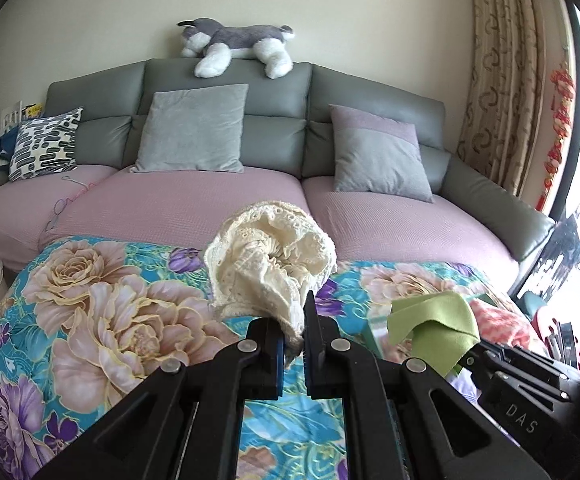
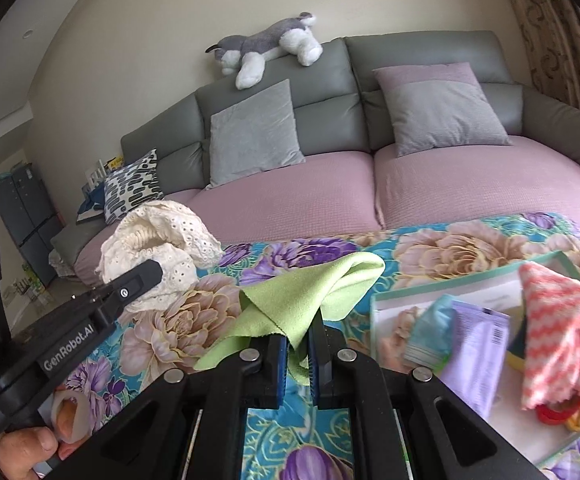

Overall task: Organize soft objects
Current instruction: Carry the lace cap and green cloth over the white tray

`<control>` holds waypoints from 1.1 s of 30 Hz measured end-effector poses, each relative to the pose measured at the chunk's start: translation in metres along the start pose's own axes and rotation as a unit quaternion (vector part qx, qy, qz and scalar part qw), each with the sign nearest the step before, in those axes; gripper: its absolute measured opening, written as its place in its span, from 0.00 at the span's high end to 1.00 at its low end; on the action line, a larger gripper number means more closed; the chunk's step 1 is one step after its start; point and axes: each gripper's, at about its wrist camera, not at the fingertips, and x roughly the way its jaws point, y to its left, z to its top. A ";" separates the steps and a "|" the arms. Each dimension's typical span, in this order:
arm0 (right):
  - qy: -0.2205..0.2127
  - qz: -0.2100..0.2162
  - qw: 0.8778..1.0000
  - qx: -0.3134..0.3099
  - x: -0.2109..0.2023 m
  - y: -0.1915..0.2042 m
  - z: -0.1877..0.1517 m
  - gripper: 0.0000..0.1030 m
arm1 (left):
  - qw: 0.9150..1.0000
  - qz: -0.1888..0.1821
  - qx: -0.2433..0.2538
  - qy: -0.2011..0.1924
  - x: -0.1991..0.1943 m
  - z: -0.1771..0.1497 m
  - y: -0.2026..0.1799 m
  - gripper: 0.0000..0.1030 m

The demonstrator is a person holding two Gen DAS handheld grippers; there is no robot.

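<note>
Cream lace cloth [image 1: 270,256] and green microfibre cloth [image 2: 309,300] each hang pinched in closed left fingers [image 1: 265,334] and right fingers [image 2: 278,350]; corner-only holds could slip.

We see a cream cloth [image 1: 270,256] of soft eyelet lace, ruffled and matt, and a green cloth [image 2: 309,300] that looks smooth, thin and matt with a cut edge. The left gripper [image 1: 293,328] is matt black plastic with dull metal rivets. The floral cover [image 1: 102,312] looks like smooth printed fabric with a slight sheen. The sofa back [image 1: 282,120] looks like smooth grey leather, its seats covered in textured pink cloth. The toy dog [image 1: 238,44] is fluffy plush.
</note>
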 end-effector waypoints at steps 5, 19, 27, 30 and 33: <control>-0.011 -0.038 0.999 0.013 -0.031 -0.029 -0.003 0.92 | 0.999 -0.021 0.029 0.012 -0.001 -0.008 -0.037 0.93; -0.019 -0.133 0.989 0.068 -0.099 -0.117 -0.013 0.92 | 0.992 -0.080 0.094 0.036 -0.007 -0.028 -0.122 0.93; 0.010 -0.137 0.988 0.074 -0.099 -0.122 -0.028 0.92 | 0.986 -0.096 0.121 0.069 -0.012 -0.050 -0.147 0.93; 0.018 -0.135 0.988 0.077 -0.100 -0.122 -0.036 0.92 | 0.983 -0.095 0.126 0.094 -0.006 -0.062 -0.151 0.93; 0.024 -0.134 0.987 0.080 -0.099 -0.123 -0.041 0.92 | 0.981 -0.093 0.131 0.110 -0.003 -0.074 -0.154 0.93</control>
